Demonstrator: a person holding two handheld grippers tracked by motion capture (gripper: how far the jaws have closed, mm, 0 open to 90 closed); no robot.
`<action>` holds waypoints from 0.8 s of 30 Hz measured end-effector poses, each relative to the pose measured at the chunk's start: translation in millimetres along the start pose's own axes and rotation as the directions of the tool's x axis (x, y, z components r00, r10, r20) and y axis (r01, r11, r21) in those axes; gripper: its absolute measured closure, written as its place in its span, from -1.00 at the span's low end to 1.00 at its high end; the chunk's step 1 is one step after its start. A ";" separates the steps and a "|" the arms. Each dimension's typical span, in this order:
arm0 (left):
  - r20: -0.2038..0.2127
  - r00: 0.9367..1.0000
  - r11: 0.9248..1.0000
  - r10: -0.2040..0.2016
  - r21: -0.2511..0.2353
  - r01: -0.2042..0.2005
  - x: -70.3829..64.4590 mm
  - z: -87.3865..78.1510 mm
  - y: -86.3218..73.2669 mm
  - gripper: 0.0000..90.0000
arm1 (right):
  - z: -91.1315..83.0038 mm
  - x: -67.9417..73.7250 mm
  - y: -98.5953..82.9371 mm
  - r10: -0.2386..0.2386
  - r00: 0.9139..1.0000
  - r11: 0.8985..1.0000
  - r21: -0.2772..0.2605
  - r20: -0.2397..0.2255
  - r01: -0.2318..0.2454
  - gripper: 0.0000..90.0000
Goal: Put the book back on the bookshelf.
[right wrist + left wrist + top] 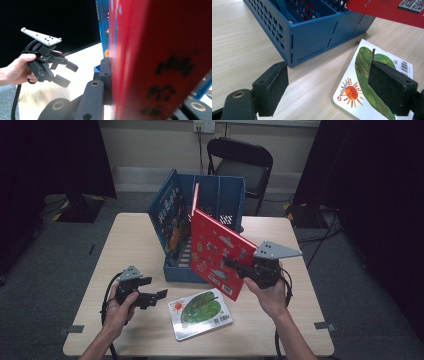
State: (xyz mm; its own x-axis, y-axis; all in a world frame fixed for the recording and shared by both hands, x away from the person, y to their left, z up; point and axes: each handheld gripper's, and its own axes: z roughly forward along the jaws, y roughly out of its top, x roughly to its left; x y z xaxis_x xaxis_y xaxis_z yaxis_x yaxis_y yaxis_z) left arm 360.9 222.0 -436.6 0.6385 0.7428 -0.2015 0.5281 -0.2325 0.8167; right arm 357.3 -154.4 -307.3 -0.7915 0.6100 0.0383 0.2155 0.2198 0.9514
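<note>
From the high view I have the right gripper (234,266) just right of the table's (125,240) centre, at about 3 o'clock from the middle, with its jaws clamped on the lower edge of the red book (217,251). The book is lifted off the tabletop and tilted, its top edge leaning toward 11 o'clock against the blue file rack (220,195), its lower corner hanging just above the table. In the right gripper view the red book (160,60) stands edge-on between my jaws, one black pad (105,72) pressed flat to its cover; the far pad is hidden behind the book.

My left gripper (155,295) sits at about 8 o'clock from the table's centre, held in the left hand (119,310), low over the wood. Its jaws stand well apart with nothing between them; the left gripper view shows both pads spread wide, and the right gripper view shows the left gripper (66,73) the same way.

A second book, the green leaf book (200,312), lies flat on the table at 6 o'clock from the rack, just right of the left gripper and apart from it. In the left gripper view the green leaf book (359,72) lies near the rack's front corner (292,50), with the red book's bottom edge (387,11) above it at 1 o'clock
</note>
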 end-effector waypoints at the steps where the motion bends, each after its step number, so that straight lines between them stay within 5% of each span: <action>1: -0.002 1.000 1.000 0.001 0.000 -0.001 -0.1 -0.1 0.0 -0.65 | -1.3 -0.9 1.0 0.000 1.000 1.000 0.003 0.009 0.000 0.79; 17: -0.002 1.000 1.000 0.008 0.002 -0.008 -1.4 1.1 0.5 -0.65 | 3.5 -16.9 19.2 0.026 0.991 1.000 -0.015 0.128 -0.024 0.79; 24: -0.007 1.000 1.000 0.005 0.000 -0.005 0.3 0.2 0.1 -0.65 | 9.4 -17.1 26.4 0.036 0.992 0.999 -0.029 0.125 -0.032 0.79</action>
State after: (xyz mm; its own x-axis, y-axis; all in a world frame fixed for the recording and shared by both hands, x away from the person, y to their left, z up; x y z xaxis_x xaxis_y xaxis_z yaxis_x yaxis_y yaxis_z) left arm 361.3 222.1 -436.7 0.6371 0.7460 -0.1937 0.5247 -0.2358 0.8180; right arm 381.9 -151.9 -285.7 -0.7057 0.7077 0.0340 0.2245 0.1778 0.9581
